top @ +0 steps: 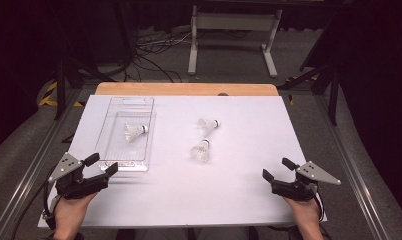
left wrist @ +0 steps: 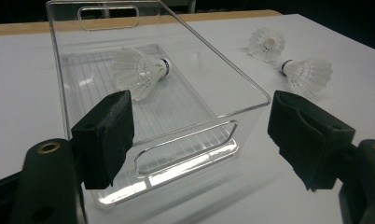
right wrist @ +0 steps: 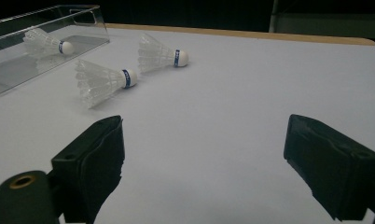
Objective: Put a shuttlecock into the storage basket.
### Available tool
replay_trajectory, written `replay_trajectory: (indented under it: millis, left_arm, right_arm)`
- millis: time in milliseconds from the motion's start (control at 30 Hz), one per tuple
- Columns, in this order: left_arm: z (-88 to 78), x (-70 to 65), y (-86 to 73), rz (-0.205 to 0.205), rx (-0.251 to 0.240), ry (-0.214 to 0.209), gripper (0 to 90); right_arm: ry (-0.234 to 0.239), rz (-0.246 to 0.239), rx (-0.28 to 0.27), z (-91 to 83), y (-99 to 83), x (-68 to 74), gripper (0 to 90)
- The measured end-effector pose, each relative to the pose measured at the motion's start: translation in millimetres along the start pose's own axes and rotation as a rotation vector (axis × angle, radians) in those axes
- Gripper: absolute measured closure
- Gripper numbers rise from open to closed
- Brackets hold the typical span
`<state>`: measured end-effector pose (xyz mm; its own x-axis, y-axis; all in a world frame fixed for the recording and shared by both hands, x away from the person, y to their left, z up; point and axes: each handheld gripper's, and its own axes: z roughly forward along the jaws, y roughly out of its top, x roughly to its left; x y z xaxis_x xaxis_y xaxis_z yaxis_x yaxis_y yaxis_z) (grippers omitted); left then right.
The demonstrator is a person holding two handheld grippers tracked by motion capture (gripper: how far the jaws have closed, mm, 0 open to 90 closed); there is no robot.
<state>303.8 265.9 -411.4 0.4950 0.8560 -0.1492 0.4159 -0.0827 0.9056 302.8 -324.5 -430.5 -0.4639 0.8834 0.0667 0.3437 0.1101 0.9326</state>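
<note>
Resting near the front corners of the white table (top: 249,165), both grippers have their jaws spread wide with nothing between them. The left gripper (top: 100,166) sits just beside the near end of a clear plastic bin (top: 120,165), its jaws on either side of the handle cut-out in the left gripper view. One shuttlecock (top: 134,132) lies on its side inside the bin. The right gripper (top: 278,169) is well apart from two loose shuttlecocks on the bare table: the farther shuttlecock (top: 207,125) and the nearer shuttlecock (top: 201,150), both lying tipped over, close together, to the right of the bin.
</note>
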Motion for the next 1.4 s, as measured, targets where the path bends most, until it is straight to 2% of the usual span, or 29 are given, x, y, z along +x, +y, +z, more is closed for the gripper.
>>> replay_trajectory:
  millis: [600, 1233, 1400]
  left_arm:
    - [1.3, -4.8, -8.4, 0.022, 0.023, -0.009, 23.6]
    - [5.5, -12.9, 0.4, 0.009, 0.044, -0.046, 23.2]
    - [7.9, -15.0, 3.6, 0.020, 0.050, -0.061, 22.4]
  right_arm:
    - [-0.001, -0.001, 0.000, -0.5, 0.0, 0.5, 13.0]
    - [0.008, 0.003, -0.006, -1.5, -0.1, 0.5, 12.9]
    - [0.008, -0.002, -0.006, -1.0, 0.1, 0.6, 12.9]
